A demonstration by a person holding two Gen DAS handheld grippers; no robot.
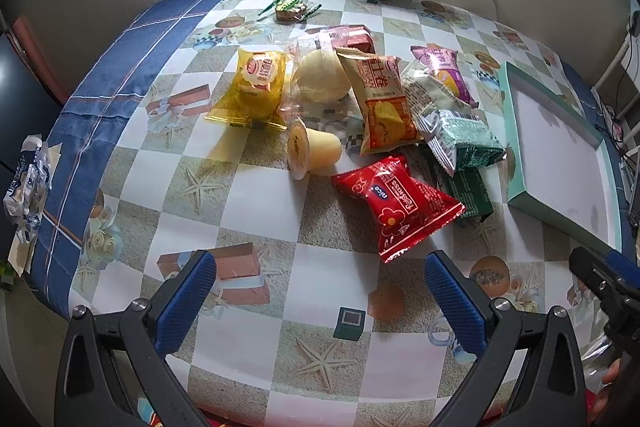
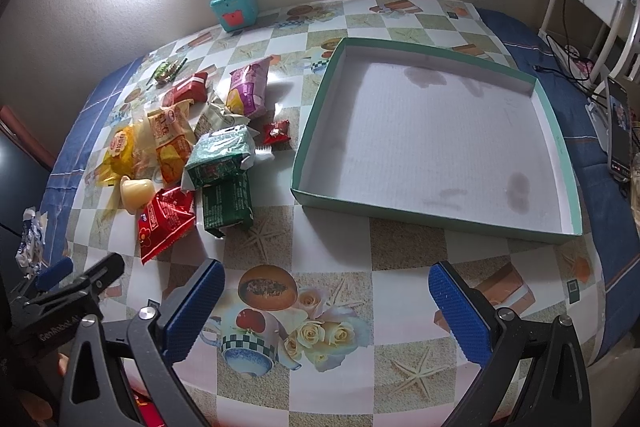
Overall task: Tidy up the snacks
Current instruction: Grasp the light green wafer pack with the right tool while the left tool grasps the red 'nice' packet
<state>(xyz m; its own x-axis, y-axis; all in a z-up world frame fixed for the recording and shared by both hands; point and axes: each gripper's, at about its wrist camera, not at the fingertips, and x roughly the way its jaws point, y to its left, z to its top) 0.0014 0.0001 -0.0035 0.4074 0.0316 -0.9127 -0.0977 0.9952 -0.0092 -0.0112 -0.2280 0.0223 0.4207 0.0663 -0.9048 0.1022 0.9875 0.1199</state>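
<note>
Left wrist view: the left gripper (image 1: 318, 297) hangs over the near part of the table (image 1: 264, 211) with its blue pads spread wide and nothing between them. The snack pile sits mid-table. Closest is the red packet (image 1: 398, 205); just past it to the left, a jelly cup (image 1: 314, 149) lies on its side. Behind those are a yellow packet (image 1: 256, 89), a cream bun in clear wrap (image 1: 320, 77) and an orange-and-cream chip bag (image 1: 382, 103). Two green packets (image 1: 468, 163) lie stacked toward the right, almost touching the teal box (image 1: 556, 211) by the right edge. A purple packet (image 1: 444, 71) sits further back. A crumpled wrapper (image 1: 28, 175) sits at the left edge.

Right wrist view: the right gripper (image 2: 326, 303) is also wide open and empty, above the near edge. The teal box (image 2: 556, 131) holds no snacks, only some dark smudges on its white floor. The whole pile is left of it, with a small red candy (image 2: 277, 133) between the pile and the box wall. A teal gadget (image 2: 234, 7) stands at the far edge, by the wall.
</note>
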